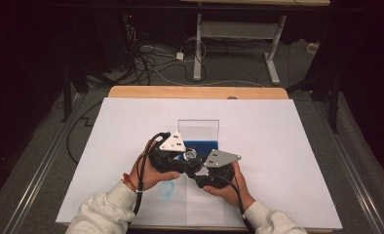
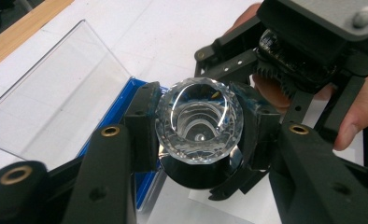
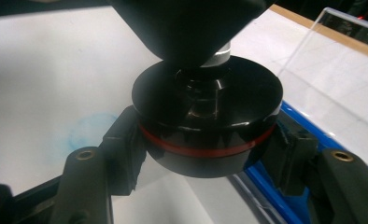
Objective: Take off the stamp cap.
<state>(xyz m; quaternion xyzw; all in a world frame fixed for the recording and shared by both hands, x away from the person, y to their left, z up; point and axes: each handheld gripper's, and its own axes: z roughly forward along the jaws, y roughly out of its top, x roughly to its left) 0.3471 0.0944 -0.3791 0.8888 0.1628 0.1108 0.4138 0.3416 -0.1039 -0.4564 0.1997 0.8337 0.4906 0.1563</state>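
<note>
From the high view, your two hands meet over the middle of the white sheet [image 1: 278, 146] that covers the bench [image 1: 195, 92]. Your left gripper [image 1: 182, 157] and right gripper [image 1: 200, 168] face each other just in front of the blue tray [image 1: 204, 145], with the clear panel [image 1: 198, 127] standing behind it. A small shiny piece sits between the grippers, too small here to make out. A faint blue smudge [image 1: 167, 189] marks the sheet near your left wrist.

In the left gripper view, your left jaws are clamped on a faceted clear glass knob [image 2: 199, 120], one pad on each side of it. It sits on top of a black round base [image 2: 196, 175]. Your right gripper [image 2: 266, 140] grips from the far side, with your right hand [image 2: 355, 116] behind it.

In the right gripper view, your right jaws are pressed against the sides of the black round base [image 3: 208, 121], which carries a thin red ring [image 3: 205, 150] around it. The blue tray [image 3: 275, 186] lies below. No brand, label or writing can be read in any view.
</note>
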